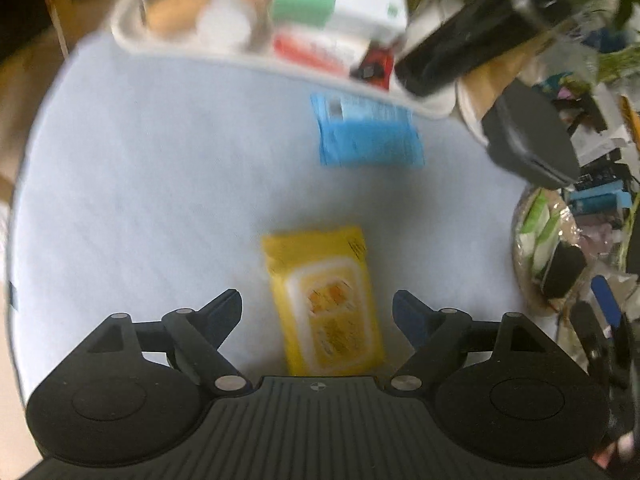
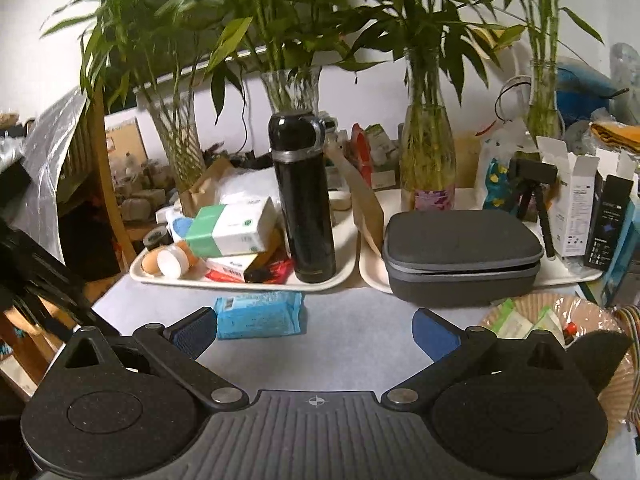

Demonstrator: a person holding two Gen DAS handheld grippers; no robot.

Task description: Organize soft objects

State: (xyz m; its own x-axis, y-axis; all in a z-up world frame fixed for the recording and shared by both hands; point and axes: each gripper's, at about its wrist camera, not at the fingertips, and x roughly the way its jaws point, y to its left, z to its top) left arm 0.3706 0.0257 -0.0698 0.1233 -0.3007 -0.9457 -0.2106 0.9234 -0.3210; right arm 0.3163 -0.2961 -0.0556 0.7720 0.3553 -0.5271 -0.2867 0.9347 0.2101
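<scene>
Surface: pale blue mat [image 1: 140,168] on a cluttered table with bamboo stems in glass vases at the back.
Yellow pack: soft yellow plastic wipes pack [image 1: 326,300] lies flat on the mat, between the left gripper [image 1: 318,312] jaws, which stand wide and clear of it.
Blue pack: soft blue plastic wipes pack [image 1: 368,132] at 1 o'clock from the yellow one, near the white tray [image 2: 344,256].
Right gripper [image 2: 316,330]: jaws wide, empty, blue pack at 11 o'clock.
Advice: probably lower squarely over the yellow pack's narrow sides, then close gently.
</scene>
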